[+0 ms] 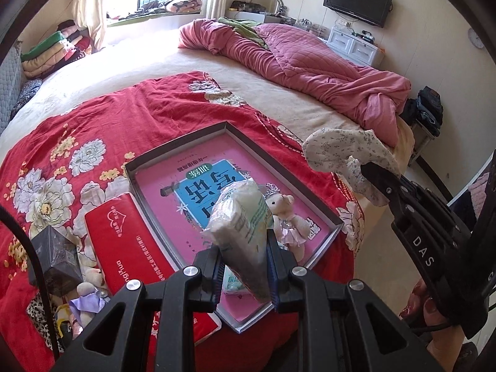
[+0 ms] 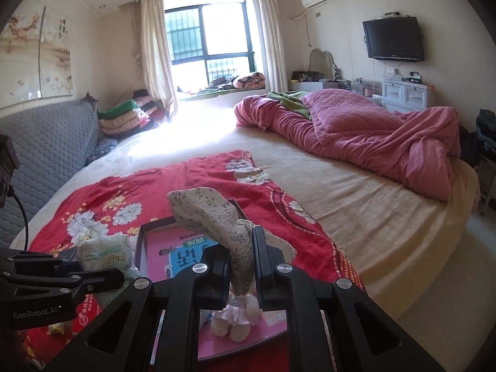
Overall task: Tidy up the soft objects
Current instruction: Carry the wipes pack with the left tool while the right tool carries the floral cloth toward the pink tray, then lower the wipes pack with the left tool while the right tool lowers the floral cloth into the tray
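Left gripper (image 1: 245, 266): jaws narrowed on a tissue pack (image 1: 240, 220) in clear wrap, which sticks up between them above the tray.
Right gripper (image 2: 241, 266): jaws clamped on a floral sock (image 2: 214, 217); its free end curls up and to the left, past the fingertips.
Tray (image 1: 285, 173): shallow, grey-rimmed, on the red floral blanket (image 1: 108, 117) on the bed (image 2: 356, 232), with a pink book inside.
Plush doll (image 1: 290, 220): lies in the tray, just beyond the left jaws.
Red pack (image 1: 124, 241): beside the tray's left rim.
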### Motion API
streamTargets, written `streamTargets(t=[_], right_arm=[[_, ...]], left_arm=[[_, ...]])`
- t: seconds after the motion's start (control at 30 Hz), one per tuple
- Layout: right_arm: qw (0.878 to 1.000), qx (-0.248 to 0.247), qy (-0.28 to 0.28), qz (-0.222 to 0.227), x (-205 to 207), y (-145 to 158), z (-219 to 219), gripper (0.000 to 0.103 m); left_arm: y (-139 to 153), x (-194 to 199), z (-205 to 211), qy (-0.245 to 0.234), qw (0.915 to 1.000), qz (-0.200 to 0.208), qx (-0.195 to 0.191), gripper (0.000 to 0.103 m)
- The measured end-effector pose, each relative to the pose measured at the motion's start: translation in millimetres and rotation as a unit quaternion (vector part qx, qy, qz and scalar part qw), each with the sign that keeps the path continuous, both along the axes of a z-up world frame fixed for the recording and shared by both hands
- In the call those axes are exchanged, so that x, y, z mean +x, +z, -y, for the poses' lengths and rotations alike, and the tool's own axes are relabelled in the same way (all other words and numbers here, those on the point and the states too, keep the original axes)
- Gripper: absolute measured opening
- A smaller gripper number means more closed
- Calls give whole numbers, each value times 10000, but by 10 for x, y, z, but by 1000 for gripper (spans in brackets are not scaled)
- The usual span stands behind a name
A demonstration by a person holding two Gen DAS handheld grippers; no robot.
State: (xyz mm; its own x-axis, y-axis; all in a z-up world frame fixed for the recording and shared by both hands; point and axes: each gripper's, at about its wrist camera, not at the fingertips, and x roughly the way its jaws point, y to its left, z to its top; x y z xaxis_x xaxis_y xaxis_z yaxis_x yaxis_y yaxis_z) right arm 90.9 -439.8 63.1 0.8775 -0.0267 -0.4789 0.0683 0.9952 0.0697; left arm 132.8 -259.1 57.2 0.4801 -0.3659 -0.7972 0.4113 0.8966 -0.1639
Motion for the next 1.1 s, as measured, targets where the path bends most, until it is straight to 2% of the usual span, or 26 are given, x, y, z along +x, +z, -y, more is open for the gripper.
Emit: streamTargets(t=[0.43,0.97,1.1], right_arm=[[9984,-48,-330,-452,145,-369,179,13],[9967,-256,-557,-532,264,-502,170,14],[9952,-341,-556,-729,353,-605,159,15]], left_arm=[[-277,119,183,-98,9992,-292,273,24],[-506,177,173,-34,9976,-561,398,24],[-532,200,177,-19,9974,-550,467,24]])
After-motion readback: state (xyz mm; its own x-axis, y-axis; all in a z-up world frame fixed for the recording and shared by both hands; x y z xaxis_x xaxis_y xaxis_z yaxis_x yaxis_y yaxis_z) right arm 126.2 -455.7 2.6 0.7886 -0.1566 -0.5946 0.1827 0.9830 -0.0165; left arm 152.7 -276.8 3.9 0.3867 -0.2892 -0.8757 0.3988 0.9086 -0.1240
